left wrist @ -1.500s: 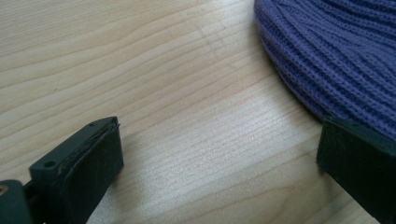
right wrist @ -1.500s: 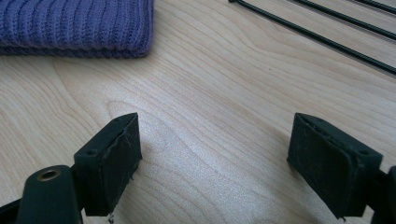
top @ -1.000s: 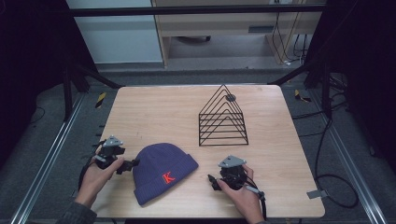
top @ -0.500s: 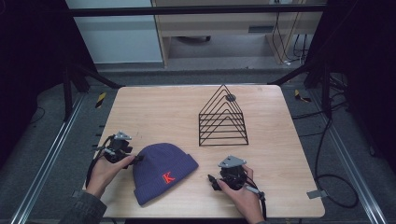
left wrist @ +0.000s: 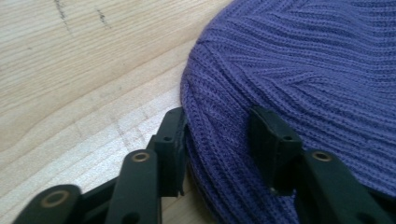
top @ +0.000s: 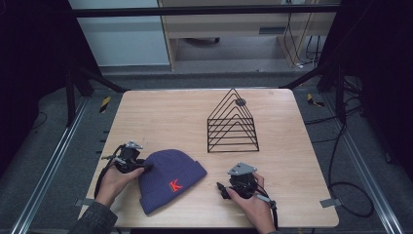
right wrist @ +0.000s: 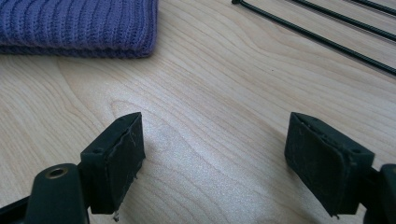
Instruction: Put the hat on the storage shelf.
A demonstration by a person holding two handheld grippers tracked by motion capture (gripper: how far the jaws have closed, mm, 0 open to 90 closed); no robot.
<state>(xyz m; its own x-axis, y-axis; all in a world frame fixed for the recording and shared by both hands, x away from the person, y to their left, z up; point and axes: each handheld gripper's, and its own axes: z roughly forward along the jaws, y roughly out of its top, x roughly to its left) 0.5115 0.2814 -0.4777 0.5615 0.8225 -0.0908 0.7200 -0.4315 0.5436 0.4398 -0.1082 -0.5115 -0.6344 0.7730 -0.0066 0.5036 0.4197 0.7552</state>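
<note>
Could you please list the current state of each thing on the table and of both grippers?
Purple beanie: lying flat on the table, crown edge between the left gripper's jaws.
Wire rack: upright, untouched.
Left gripper: jaws just been closing on the beanie's edge.
Right gripper: open over bare wood.

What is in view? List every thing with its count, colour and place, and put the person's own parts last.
beanie: one, purple-blue with a red K, near edge of the table, left of centre.
wire rack: one, black, triangular, standing on the table right of centre, farther back.
table: one, light wood, centre of the high view.
left tool: one, black, at the beanie's left edge; its jaws have just been closing, with the knit edge between them, touching both pads.
right tool: one, black, right of the beanie, jaws open over bare wood.
hands: two, entering from the bottom edge, one holding each tool.
</note>
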